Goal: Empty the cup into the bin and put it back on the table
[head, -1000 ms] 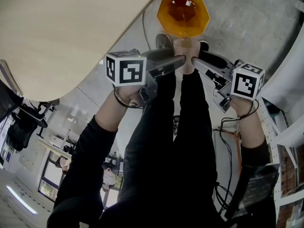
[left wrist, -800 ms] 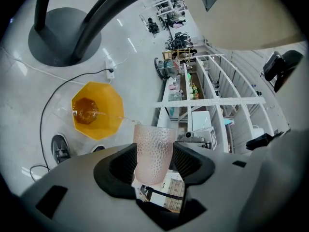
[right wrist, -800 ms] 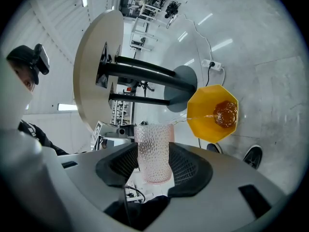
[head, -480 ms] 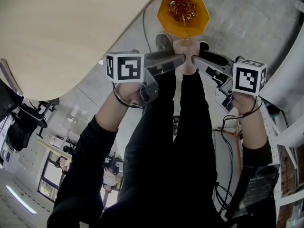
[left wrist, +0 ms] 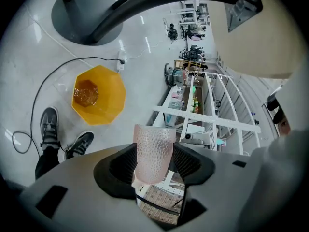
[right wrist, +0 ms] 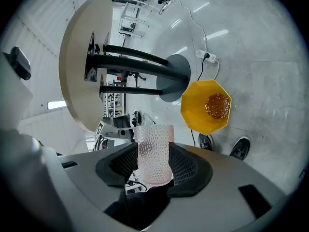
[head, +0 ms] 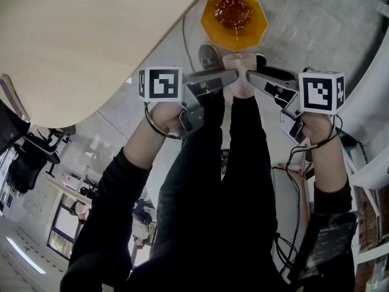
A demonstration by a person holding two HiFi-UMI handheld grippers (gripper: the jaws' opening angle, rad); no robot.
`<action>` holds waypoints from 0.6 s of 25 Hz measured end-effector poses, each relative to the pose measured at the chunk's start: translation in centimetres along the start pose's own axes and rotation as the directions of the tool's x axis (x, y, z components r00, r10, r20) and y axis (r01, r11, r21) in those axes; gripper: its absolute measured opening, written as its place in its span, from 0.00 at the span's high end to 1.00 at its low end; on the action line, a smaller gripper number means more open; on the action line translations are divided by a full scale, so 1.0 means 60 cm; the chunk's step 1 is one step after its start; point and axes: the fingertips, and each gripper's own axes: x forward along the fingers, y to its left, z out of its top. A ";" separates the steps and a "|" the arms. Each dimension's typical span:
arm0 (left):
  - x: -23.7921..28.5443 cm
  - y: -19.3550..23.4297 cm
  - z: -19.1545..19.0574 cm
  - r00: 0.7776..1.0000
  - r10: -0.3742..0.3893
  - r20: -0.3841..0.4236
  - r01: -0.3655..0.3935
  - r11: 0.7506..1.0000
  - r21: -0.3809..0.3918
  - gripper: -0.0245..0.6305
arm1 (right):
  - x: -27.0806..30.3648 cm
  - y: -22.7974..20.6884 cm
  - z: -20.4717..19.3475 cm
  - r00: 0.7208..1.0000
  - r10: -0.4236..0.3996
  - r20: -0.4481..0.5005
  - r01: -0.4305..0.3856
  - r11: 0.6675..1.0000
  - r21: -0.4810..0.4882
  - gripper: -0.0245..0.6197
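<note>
Pink cup [right wrist: 153, 151] gripped by left gripper [left wrist: 154, 164] and right gripper [right wrist: 154, 166], above bin [head: 255, 23]

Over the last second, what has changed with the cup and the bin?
Both grippers have rolled slightly, seemingly tipping the pink cup further over the orange bin. The right gripper's marker cube moved up the head view. The bin's reddish contents, smooth before, now look rippled. Unchanged: the left gripper and right gripper stay shut on the cup; bin and table have not moved.
</note>
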 end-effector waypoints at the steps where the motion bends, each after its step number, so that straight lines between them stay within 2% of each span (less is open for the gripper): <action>1: -0.001 -0.001 -0.001 1.000 -0.007 0.003 0.007 1.000 -0.016 0.59 | 0.001 0.004 0.001 1.000 0.003 -0.004 -0.003 1.000 0.000 0.64; 8: 0.004 0.001 -0.004 0.999 -0.036 0.033 0.038 0.998 -0.056 0.59 | -0.005 -0.004 0.003 1.000 -0.028 -0.014 0.028 0.999 -0.033 0.64; 15: -0.014 -0.044 -0.009 0.998 -0.049 0.048 0.048 0.999 0.015 0.59 | -0.030 0.038 0.002 0.999 0.008 0.040 -0.005 0.997 -0.074 0.65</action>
